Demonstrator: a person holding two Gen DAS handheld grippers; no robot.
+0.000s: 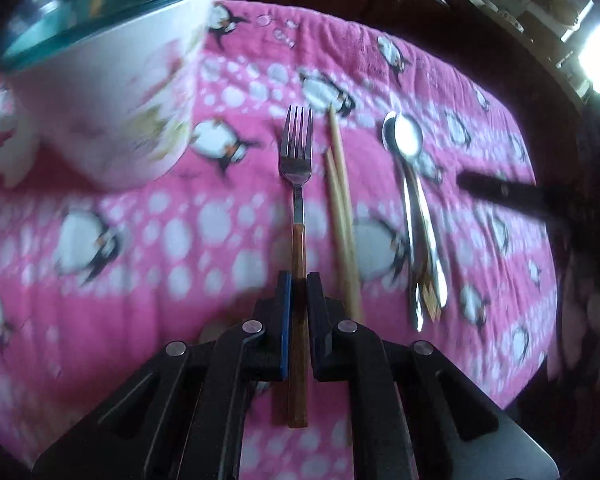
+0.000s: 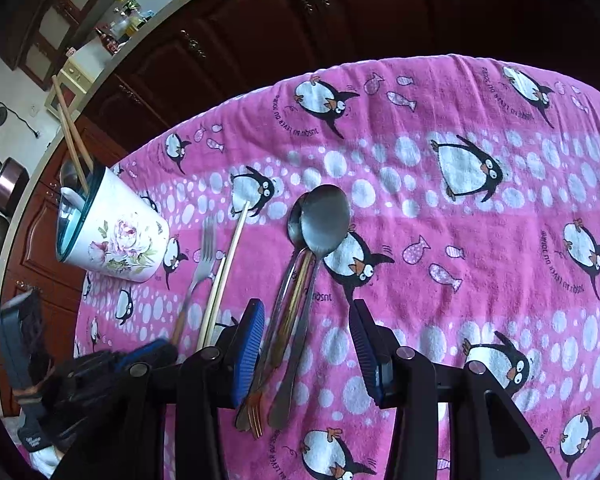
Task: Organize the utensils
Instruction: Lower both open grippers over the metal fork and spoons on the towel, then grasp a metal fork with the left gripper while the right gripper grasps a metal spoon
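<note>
My left gripper [image 1: 299, 280] is shut on the wooden handle of a fork [image 1: 298, 160], tines pointing away; the fork also shows blurred in the right wrist view [image 2: 202, 260]. Two chopsticks [image 1: 342, 208] lie just right of it, also in the right wrist view [image 2: 224, 272]. Stacked spoons and a gold fork [image 1: 414, 216] lie further right. My right gripper [image 2: 306, 320] is open, its jaws either side of the spoon handles [image 2: 296, 304]. A floral white holder [image 1: 112, 92] stands at left, and in the right wrist view [image 2: 112, 236] it holds two chopsticks [image 2: 70, 128] and a utensil.
A pink penguin towel [image 2: 480, 220] covers the table. Dark wooden cabinets [image 2: 300, 20] stand beyond its far edge. The right gripper's finger shows at the right edge of the left wrist view [image 1: 500, 192]. The left gripper shows at lower left in the right wrist view [image 2: 100, 368].
</note>
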